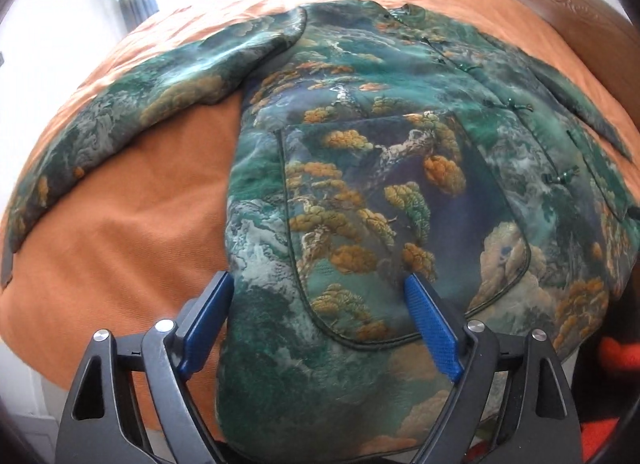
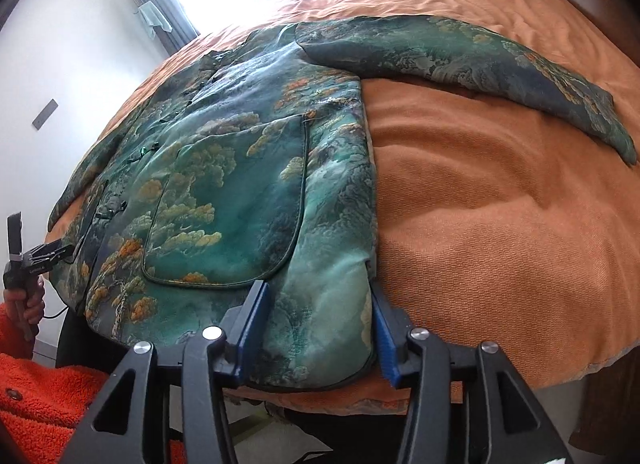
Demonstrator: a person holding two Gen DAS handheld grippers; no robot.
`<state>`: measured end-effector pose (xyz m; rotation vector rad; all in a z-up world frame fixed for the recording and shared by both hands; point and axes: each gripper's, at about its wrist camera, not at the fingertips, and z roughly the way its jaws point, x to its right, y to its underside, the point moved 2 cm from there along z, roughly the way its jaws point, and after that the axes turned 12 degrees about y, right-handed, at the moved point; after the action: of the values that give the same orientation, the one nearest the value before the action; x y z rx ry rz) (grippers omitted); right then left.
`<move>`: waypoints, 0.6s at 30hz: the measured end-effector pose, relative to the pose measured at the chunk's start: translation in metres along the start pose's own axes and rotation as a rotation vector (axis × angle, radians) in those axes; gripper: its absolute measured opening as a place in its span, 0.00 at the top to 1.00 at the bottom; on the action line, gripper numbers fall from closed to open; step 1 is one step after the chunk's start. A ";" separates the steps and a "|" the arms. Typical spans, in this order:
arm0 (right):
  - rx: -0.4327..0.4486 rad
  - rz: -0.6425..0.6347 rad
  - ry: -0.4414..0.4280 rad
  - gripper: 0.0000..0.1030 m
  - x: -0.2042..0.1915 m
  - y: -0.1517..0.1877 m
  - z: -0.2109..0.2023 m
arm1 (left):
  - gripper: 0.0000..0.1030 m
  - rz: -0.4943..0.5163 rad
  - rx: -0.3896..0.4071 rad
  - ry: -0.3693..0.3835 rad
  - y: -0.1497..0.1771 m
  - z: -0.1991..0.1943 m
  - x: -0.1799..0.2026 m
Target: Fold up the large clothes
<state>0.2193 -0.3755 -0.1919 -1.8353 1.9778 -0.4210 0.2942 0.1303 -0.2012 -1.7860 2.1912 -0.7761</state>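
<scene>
The jacket [image 1: 360,168], a padded brocade garment woven with green, grey and gold landscape motifs and fitted with piped patch pockets and knotted fasteners, lies flat and face up on the orange, coarse-textured bedspread [image 1: 132,224], with both sleeves spread outward. The left gripper [image 1: 318,284] points steeply down at the near hem, its blue ribbed pads spread wide and straddling one hem corner without pressing it. The right gripper [image 2: 318,296], likewise angled down, stands partly spread astride the other hem corner, cloth between the pads; whether they pinch it cannot be determined.
</scene>
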 end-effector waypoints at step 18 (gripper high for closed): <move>0.205 0.003 0.193 0.48 -0.017 -0.021 -0.064 | 0.04 0.021 0.308 -0.089 -0.031 -0.088 0.038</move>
<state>0.2071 -0.3641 -0.1249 -1.7187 1.9754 -0.7949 0.2699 0.1129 -0.1051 -1.6107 1.9104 -0.9504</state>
